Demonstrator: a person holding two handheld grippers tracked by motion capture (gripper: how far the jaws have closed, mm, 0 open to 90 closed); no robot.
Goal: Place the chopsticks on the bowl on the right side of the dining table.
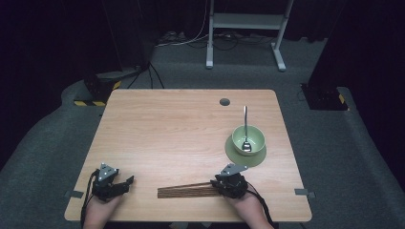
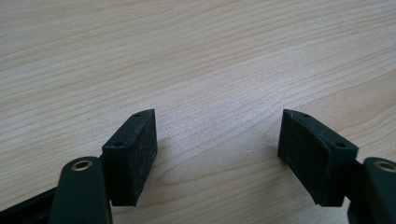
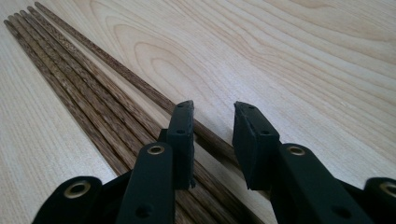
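High view: the table (image 1: 191, 124) carries a fan of dark wooden chopsticks (image 1: 186, 191) lying near its front edge, somewhat right of the middle, with their thick ends under the right gripper (image 1: 220, 183) and their thin tips pointing toward the front left corner. The sticks lie flat and side by side, spreading slightly at the far end, so that one can be picked off the outside of the bunch.

In the right gripper view, the gripper (image 3: 214, 112) comes in low along the sticks' length. Its jaws stand a narrow gap apart and straddle the outermost stick (image 3: 140, 86), which runs up between them; the pads do not look pressed on it yet, so the grip seems about to be made rather than finished. The remaining sticks pass beneath the left jaw.

The left gripper (image 1: 122, 183) rests near the front left corner, well apart from the sticks. In the left gripper view its jaws (image 2: 217, 133) are wide apart over bare wood with nothing between them, probably waiting its turn.

Toward the right edge, a green bowl (image 1: 248, 137) sits on a green plate (image 1: 239, 157), with a metal spoon (image 1: 245, 129) leaning in it, handle toward the back edge. This looks like a place setting that the sticks may be meant to join.
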